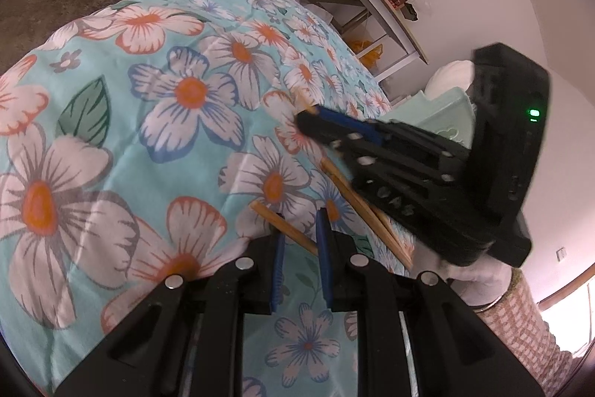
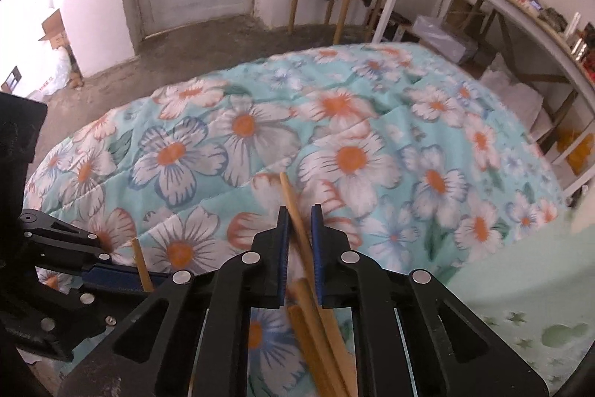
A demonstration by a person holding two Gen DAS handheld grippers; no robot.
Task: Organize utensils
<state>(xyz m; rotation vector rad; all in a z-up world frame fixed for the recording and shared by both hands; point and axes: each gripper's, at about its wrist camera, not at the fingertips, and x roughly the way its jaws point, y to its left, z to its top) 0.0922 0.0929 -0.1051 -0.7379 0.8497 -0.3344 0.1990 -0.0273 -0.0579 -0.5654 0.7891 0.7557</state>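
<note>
Now over the floral bedspread: right gripper closed on a bundle of wooden chopsticks, tips poking forward; left gripper parted around one chopstick, not visibly clamping; mint-green container just beside.
</note>
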